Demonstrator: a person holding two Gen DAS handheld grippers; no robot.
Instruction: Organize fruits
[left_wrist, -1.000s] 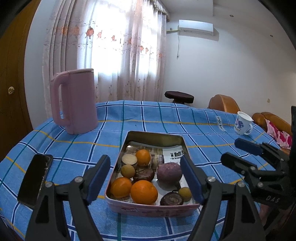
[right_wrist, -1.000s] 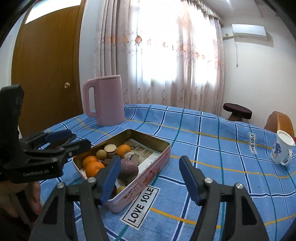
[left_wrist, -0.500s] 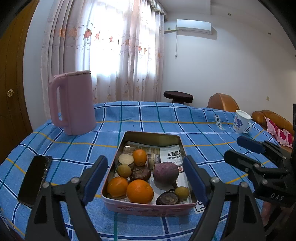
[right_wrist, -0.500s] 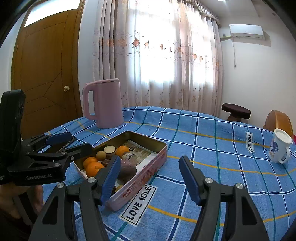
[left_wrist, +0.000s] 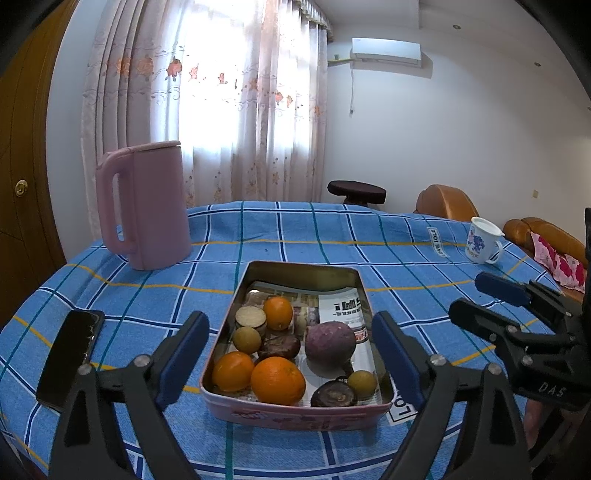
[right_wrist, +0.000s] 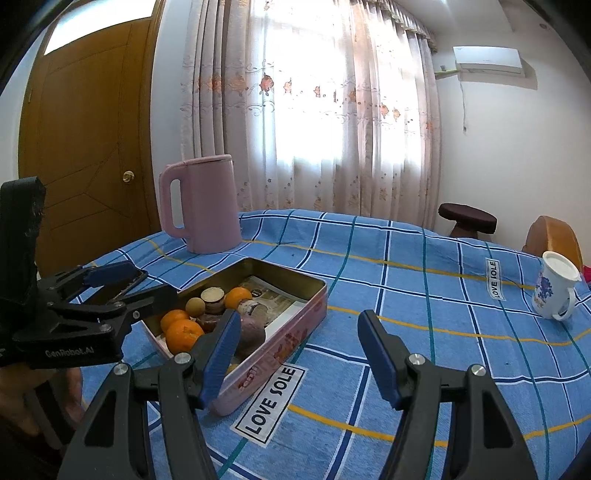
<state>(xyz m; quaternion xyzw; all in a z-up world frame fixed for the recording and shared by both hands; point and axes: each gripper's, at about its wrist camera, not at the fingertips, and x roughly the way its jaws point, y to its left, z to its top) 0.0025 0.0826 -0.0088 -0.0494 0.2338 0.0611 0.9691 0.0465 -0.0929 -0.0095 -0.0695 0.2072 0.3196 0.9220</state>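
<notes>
A pink-sided metal tin (left_wrist: 303, 267) sits on the blue checked tablecloth and holds fruit: three oranges (left_wrist: 277, 380), a purple round fruit (left_wrist: 330, 343), two dark passion fruits (left_wrist: 283, 346), small tan longans (left_wrist: 246, 339) and a cut pale piece (left_wrist: 251, 317). My left gripper (left_wrist: 290, 325) hovers before the tin's near end. Its jaws are opening and grip nothing. My right gripper (right_wrist: 297, 325) stands open and empty to the right of the tin (right_wrist: 291, 273), its left fingertip near the tin's corner. Each gripper also shows in the other's view: the right gripper (left_wrist: 471, 297), the left gripper (right_wrist: 155, 282).
A pink kettle (left_wrist: 147, 203) stands at the back left. A black phone (left_wrist: 72, 360) lies left of the tin. A white flowered mug (left_wrist: 482, 240) is at the far right. A dark stool (left_wrist: 356, 190) and brown sofa (left_wrist: 443, 201) stand beyond the table. A hand (right_wrist: 14, 406) holds the left gripper.
The left gripper's jaws have spread wider apart. The right gripper and the fruit in the tin have not moved.
</notes>
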